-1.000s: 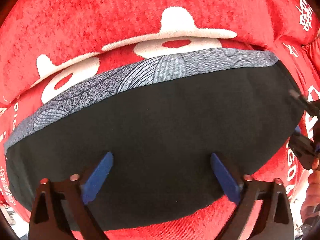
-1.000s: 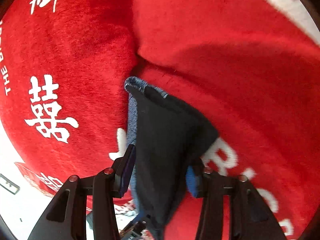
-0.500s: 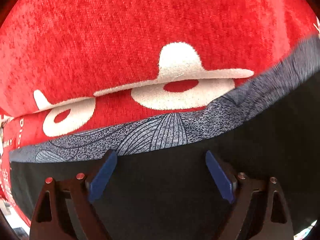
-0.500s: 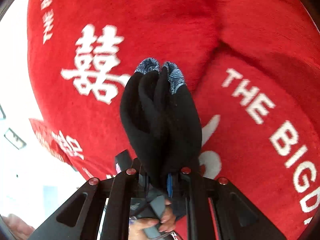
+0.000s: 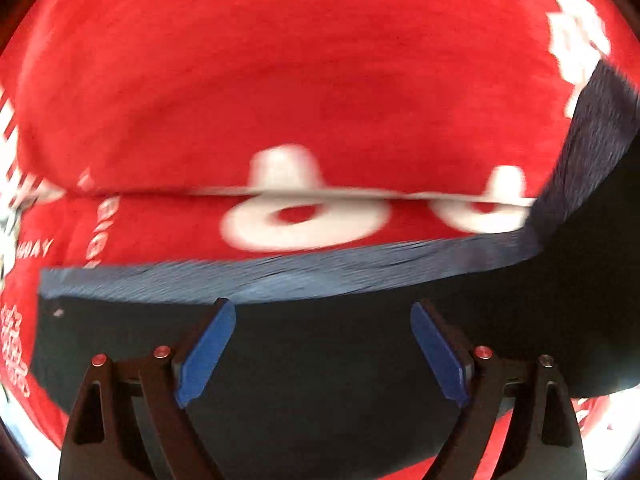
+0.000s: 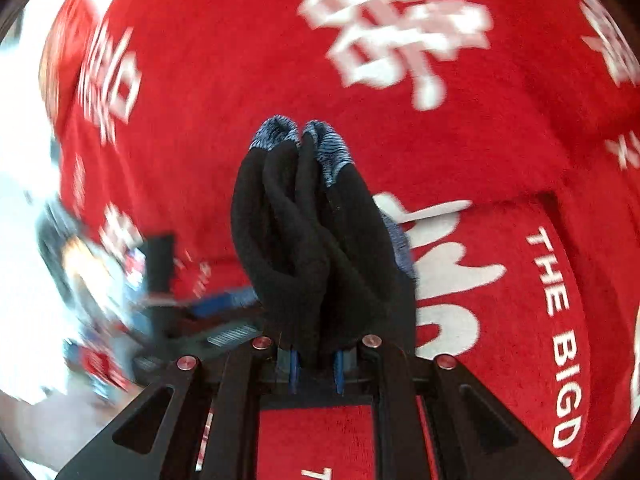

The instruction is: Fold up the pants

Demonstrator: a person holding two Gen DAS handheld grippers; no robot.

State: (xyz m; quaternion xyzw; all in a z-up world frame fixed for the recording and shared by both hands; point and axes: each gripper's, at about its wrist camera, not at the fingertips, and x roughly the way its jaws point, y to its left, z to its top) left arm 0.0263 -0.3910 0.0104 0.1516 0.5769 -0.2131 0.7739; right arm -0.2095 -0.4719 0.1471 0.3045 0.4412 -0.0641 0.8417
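Note:
The black pants [image 5: 320,344] with a grey-blue patterned waistband [image 5: 280,276] lie on a red blanket. My left gripper [image 5: 320,344] is open, its blue pads [image 5: 204,348] spread just above the black fabric near the waistband. At the right of that view the pants rise off the blanket. My right gripper [image 6: 316,364] is shut on a bunched end of the pants [image 6: 312,240] and holds it up, folds and waistband tips [image 6: 296,136] pointing away from the camera.
The red blanket [image 5: 304,80] with white characters and lettering covers the whole surface and has a raised fold behind the waistband. It also fills the right wrist view [image 6: 500,160]. The left gripper shows blurred at the left of the right wrist view [image 6: 160,292].
My right gripper closed on the end of the pants and lifted it. My left gripper slid forward and left along the pants towards the waistband, still open.

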